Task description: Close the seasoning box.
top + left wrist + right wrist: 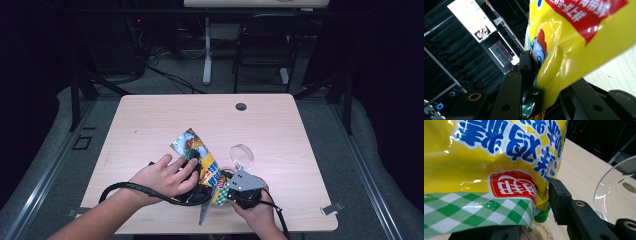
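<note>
Facing dark room, wooden table (150, 120)

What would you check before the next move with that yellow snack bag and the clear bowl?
1. Left hand-held gripper on the snack bag: ok, the bag's edge is pinched between its jaws.
2. Right hand-held gripper on the bag: ok, the checked end sits between its jaws, one jaw pressing the bag's side.
3. Clear bowl upright on the table beside the bag: ok.
4. Bag opened: cannot tell, no open edge is visible.
5. Bowl contents: cannot tell; the high view is too small, and the right gripper view catches just its wall.
6. Space around the bag: ok, apart from the bowl close by.
</note>
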The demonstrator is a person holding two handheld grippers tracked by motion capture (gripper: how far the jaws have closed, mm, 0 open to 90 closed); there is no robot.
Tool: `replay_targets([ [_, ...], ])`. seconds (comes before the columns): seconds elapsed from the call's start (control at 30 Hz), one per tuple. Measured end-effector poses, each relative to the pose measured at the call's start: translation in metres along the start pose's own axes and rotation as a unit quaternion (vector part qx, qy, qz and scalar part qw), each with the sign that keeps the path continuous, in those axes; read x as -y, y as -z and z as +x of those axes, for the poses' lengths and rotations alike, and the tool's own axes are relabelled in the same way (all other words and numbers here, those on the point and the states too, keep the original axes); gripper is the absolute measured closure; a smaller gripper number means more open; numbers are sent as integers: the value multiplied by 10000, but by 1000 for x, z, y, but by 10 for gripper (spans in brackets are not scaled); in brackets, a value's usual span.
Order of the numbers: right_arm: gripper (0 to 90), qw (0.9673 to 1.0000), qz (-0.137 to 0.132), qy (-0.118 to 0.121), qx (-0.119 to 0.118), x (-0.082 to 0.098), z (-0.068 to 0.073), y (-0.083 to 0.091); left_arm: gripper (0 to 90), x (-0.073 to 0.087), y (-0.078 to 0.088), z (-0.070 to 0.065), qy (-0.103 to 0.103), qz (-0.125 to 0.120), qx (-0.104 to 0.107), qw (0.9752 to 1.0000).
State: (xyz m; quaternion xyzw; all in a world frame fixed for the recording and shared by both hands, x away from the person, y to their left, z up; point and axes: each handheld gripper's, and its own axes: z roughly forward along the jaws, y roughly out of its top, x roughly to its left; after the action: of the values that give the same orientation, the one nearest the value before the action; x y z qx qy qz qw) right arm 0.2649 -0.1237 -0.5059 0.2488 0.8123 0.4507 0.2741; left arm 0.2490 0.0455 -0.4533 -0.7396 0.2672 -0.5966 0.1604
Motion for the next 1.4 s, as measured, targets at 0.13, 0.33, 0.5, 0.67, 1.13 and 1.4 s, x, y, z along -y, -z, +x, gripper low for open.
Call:
replay_targets([
  [0.13, 714, 10000, 16, 26, 13, 0, 0, 0, 776, 0, 1, -1, -10, -39, -44, 10000],
  [0.33, 714, 10000, -4, 25, 8, 0, 1, 0, 780, 0, 2, 0, -72, -3, -37, 10000],
  [0.5, 714, 10000, -2, 30, 10, 0, 1, 0, 785, 0, 2, 0, -62, -2, -21, 10000],
  [0.67, 714, 10000, -10, 23, 3, 0, 1, 0, 787, -1, 1, 0, -32, -33, -29, 10000],
  [1.13, 715, 10000, -20, 64, 35, 0, 1, 0, 795, -1, 3, 2, -96, 3, -23, 10000],
  [1.4, 715, 10000, -33, 59, 38, 0, 2, 0, 798, -1, 4, 3, -91, -1, -4, 10000],
])
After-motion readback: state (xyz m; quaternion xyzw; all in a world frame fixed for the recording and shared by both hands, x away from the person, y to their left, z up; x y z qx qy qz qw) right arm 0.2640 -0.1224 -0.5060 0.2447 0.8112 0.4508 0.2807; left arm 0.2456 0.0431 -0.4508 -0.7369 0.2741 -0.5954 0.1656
